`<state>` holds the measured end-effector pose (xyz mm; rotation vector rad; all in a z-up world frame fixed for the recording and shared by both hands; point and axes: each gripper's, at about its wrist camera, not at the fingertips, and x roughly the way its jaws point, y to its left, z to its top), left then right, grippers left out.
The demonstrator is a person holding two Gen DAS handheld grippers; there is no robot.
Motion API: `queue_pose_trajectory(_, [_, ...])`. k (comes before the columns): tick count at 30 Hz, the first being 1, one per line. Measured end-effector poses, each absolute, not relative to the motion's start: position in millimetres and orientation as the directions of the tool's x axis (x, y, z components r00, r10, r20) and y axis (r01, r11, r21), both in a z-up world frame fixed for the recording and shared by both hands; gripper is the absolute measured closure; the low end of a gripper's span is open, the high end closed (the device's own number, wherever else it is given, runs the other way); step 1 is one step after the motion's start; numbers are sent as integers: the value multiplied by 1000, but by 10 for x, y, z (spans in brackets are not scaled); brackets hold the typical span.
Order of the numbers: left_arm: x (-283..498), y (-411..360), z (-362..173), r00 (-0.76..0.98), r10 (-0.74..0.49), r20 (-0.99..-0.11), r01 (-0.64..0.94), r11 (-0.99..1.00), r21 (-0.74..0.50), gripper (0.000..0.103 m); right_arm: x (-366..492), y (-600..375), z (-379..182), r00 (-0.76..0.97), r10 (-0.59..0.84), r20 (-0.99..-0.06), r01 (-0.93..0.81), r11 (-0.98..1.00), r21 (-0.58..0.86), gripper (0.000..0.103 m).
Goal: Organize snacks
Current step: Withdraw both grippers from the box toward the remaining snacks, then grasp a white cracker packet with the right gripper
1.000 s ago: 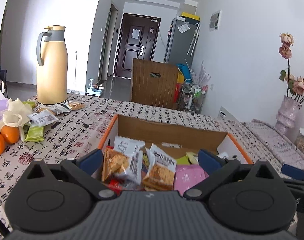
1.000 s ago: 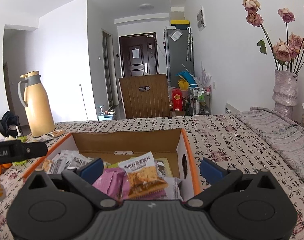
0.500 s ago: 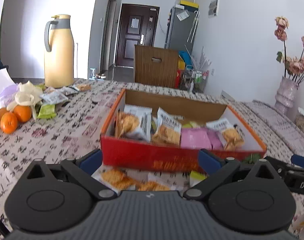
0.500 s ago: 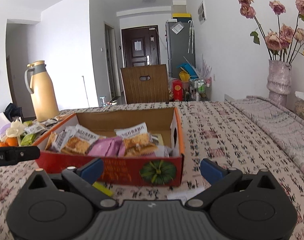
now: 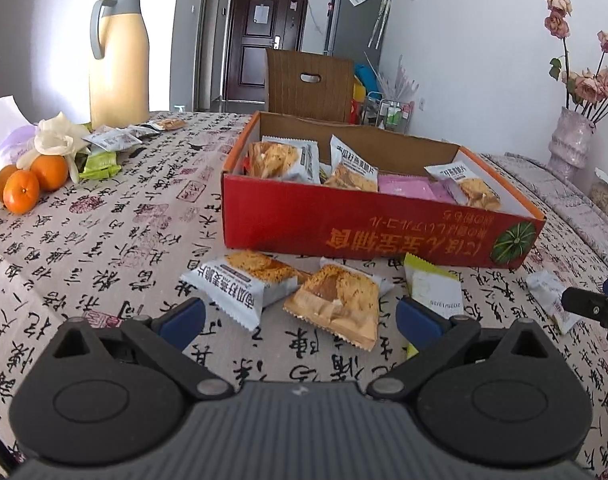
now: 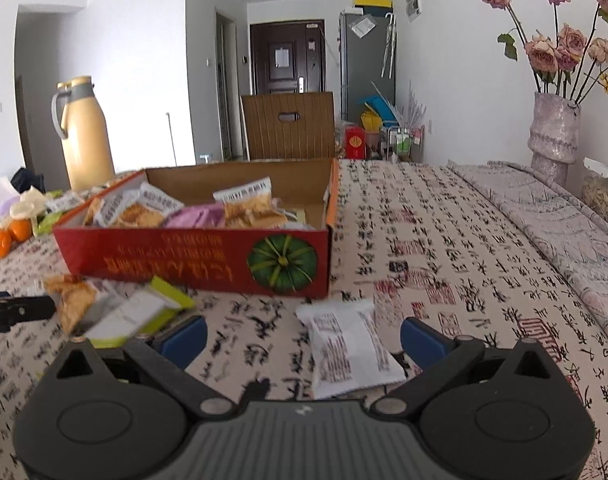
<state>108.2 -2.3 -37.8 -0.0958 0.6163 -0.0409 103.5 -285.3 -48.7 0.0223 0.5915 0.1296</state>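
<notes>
A red cardboard box (image 5: 380, 226) holds several snack packets; it also shows in the right wrist view (image 6: 191, 256). In front of it on the tablecloth lie two oat-crisp packets (image 5: 243, 280) (image 5: 338, 300), a green-edged packet (image 5: 434, 290) and a white packet (image 5: 550, 300). My left gripper (image 5: 299, 320) is open and empty just in front of the oat-crisp packets. My right gripper (image 6: 301, 336) is open, with the white packet (image 6: 346, 346) lying on the table between its jaws, untouched. The green-edged packet (image 6: 137, 314) lies to its left.
A yellow thermos jug (image 5: 117, 54) stands at the back left, with several packets (image 5: 111, 140), oranges (image 5: 29, 180) and a white flower beside it. A vase of dried roses (image 6: 554, 128) stands at the far right. A wooden chair (image 6: 287, 126) is behind the table.
Both grippers have pulled back from over the box and come down toward the table in front of it. The loose packets in front of the box have come into view.
</notes>
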Motion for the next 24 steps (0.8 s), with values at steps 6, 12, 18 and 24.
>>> queue_pose_trajectory(6, [1119,-23,-422,807,-78,-585,16,994,-109,0,1166,-2898,-628,776,131,-616,-114,991,66,11])
queue_pose_trajectory(12, [1149,-18,-455,798,-86,-596,19,993,-117,0,1414,-2961,-721,755,98,-649,-73,995,66,23])
queue_pose_trajectory(18, [1166,-36,-474,789,-99,-607,35,993,-117,0,1513,-2938,-759,741,96,-665,-93,995,40,49])
queue_pose_trajectory(24, [1168,-43,-472,782,-107,-614,44,992,-118,0,1475,-2856,-726,750,76,-656,-103,995,-2,63])
